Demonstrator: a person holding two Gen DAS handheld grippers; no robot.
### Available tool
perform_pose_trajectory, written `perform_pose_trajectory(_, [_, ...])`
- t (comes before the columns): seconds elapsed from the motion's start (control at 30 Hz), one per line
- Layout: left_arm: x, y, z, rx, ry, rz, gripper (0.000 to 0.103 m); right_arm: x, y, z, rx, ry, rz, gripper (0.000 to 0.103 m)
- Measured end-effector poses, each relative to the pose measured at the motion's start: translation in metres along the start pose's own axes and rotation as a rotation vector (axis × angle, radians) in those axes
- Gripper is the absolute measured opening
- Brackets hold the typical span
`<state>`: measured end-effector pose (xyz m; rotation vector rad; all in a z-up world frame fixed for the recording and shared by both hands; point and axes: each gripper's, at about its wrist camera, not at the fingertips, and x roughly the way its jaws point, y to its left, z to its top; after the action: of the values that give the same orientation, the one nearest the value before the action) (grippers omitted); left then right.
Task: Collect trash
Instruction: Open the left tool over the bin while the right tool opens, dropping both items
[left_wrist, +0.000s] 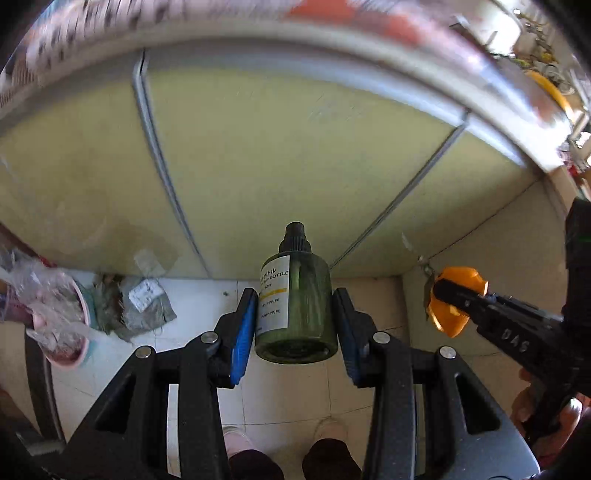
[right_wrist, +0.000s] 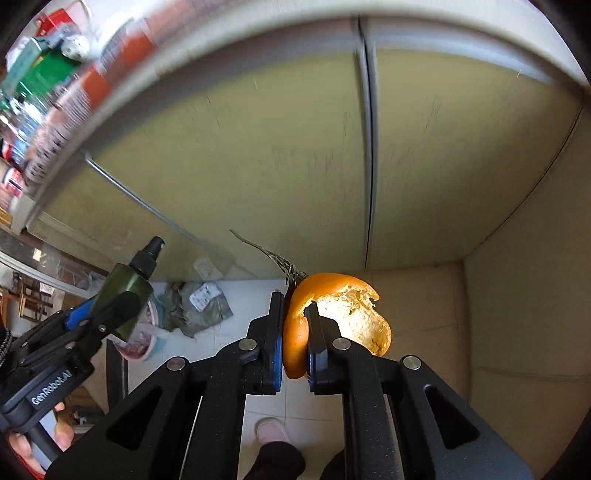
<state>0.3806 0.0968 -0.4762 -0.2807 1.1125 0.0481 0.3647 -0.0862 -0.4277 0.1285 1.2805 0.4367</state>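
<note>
A: Left gripper (left_wrist: 293, 325) status?

B: Fingers clenched on the green pump bottle (left_wrist: 295, 306), one blue pad on each side of the body. Bottle points away from the camera, black pump head at the far end, white label facing up-left. It's held in the air over the tiled floor (left_wrist: 295, 391), in front of the yellow-green cabinet doors (left_wrist: 295, 166).

A: Right gripper (right_wrist: 295, 332)?

B: Fingers pinched on a piece of orange peel (right_wrist: 340, 317). Orange skin sits between the pads, white pith side faces right. A dry stem (right_wrist: 266, 254) sticks out of the peel toward the upper left. Also held in the air, near the cabinet corner.

A: How do the two sit relative to each other?

B: Side by side, apart, not touching. The left view shows the peel to the right of the bottle.

A: Anything on the floor?

B: Pink bin (left_wrist: 62, 321) lined with a clear plastic bag at lower left, crumpled packaging (left_wrist: 144, 302) lying just beside it against the cabinet base. Person's slippers (left_wrist: 332, 430) visible below the grippers. Clutter along the surface above is blurred, cannot tell what it is.
</note>
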Motion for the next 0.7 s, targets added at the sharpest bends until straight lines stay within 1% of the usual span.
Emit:
perform_pose_trajectory(0.13, [0.041,0.021,-0.016,-0.046,0.028,0.010,0.041,0.055,-0.007,-0.010,-0.004,0.093,0.028,0.011])
perform_pose_trajectory(0.23, [0.066,0.029,-0.023,-0.073,0.046,0.014,0.041,0.083,-0.009,-0.012,-0.012,0.133,0.059,0.013])
perform_pose_trajectory(0.3, [0.078,0.031,-0.026,-0.083,0.054,0.014,0.041,0.092,-0.008,-0.011,-0.036,0.140,0.053,0.014])
perform_pose_trajectory(0.37, [0.086,0.031,-0.026,-0.089,0.065,0.008,0.041,0.093,-0.009,-0.010,-0.051,0.134,0.035,0.019])
perform_pose_trajectory(0.4, [0.090,0.029,-0.027,-0.091,0.071,0.004,0.041,0.092,-0.010,-0.009,-0.052,0.136,0.031,0.029])
perform_pose_trajectory(0.43, [0.092,0.028,-0.027,-0.092,0.076,0.000,0.041,0.090,-0.012,-0.008,-0.052,0.136,0.032,0.034])
perform_pose_trajectory(0.53, [0.097,0.020,-0.026,-0.084,0.089,-0.020,0.041,0.079,-0.018,-0.008,-0.047,0.121,0.021,0.035])
perform_pose_trajectory(0.7, [0.104,-0.003,-0.020,-0.050,0.121,-0.074,0.041,0.056,-0.035,-0.007,-0.036,0.111,-0.003,0.035])
